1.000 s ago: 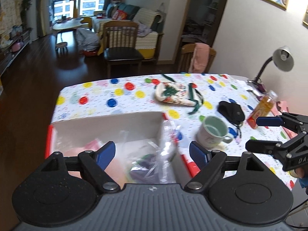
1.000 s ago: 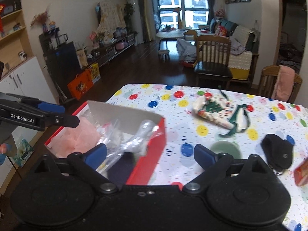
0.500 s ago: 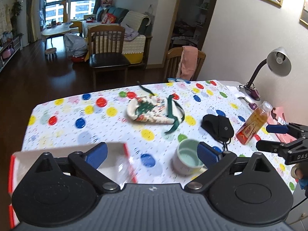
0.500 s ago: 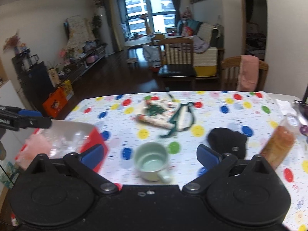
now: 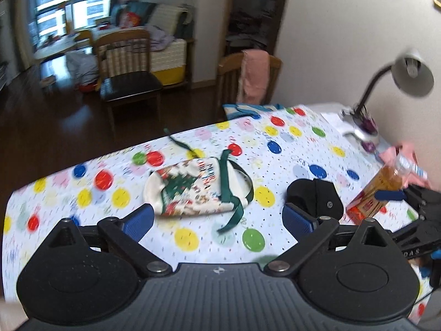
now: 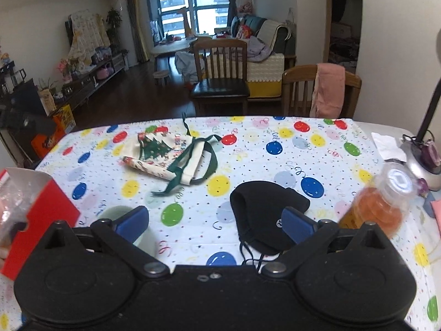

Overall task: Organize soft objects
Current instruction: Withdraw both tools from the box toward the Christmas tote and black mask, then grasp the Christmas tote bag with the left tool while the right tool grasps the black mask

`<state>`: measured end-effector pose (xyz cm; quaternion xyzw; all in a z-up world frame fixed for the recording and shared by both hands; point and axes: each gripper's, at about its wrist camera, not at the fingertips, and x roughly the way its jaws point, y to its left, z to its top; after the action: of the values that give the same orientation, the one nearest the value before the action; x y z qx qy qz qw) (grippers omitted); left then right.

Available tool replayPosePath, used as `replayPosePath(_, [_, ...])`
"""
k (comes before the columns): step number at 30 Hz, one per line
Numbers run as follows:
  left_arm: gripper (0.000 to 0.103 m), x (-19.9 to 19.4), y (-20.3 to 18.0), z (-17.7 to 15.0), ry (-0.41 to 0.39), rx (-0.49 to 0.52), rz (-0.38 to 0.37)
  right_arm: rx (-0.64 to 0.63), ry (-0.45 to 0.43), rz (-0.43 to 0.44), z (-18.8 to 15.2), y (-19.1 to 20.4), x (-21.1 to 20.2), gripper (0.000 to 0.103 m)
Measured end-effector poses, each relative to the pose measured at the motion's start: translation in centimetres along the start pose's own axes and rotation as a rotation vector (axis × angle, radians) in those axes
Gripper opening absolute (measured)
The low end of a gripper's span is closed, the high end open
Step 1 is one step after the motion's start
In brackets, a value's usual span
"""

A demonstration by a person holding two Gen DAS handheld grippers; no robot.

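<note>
A white Christmas-print cloth bag (image 5: 190, 190) with green straps lies flat on the spotted tablecloth, just beyond my open left gripper (image 5: 217, 220). To its right sits a black fabric mask (image 5: 314, 193). In the right wrist view the mask (image 6: 261, 207) lies right in front of my open right gripper (image 6: 215, 222), partly behind its right finger, and the Christmas bag (image 6: 168, 154) is farther back on the left. Nothing is between either pair of fingers. The right gripper (image 5: 397, 216) also shows at the right edge of the left wrist view.
A red box (image 6: 41, 209) with plastic bags in it stands at the table's left edge. A pale green cup (image 6: 118, 211) sits half hidden behind my right gripper's left finger. An orange drink bottle (image 6: 380, 207) and a desk lamp (image 6: 421, 160) stand on the right. Chairs line the far side.
Both views have swung right, away from the red box toward the Christmas bag and black mask. The box has left the left wrist view. The left jaws stand slightly wider.
</note>
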<state>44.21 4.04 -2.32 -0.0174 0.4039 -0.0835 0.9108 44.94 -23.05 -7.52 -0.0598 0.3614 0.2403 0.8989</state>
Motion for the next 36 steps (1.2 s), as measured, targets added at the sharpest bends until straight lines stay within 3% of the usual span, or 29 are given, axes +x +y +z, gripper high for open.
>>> replayPosePath(10, [0.1,7.9,1.1,3.7,0.103,0.14,0.007,-0.007,0.064,-0.019,0.4,-2.1,6.4,0.103])
replayPosePath(21, [0.1,17.3,1.8,4.1,0.208,0.354,0.014,0.0,0.114,-0.092,-0.2,-3.9,11.5,0.103])
replayPosePath(29, [0.1,22.0,2.7,4.0,0.241,0.421,0.01,-0.003,0.14,-0.119,-0.5,-4.3,14.6,0.103])
replayPosePath(36, [0.1,24.8,3.8,3.8,0.296,0.415,-0.031,0.005,0.158,-0.112,-1.0,-4.6,16.2,0.103])
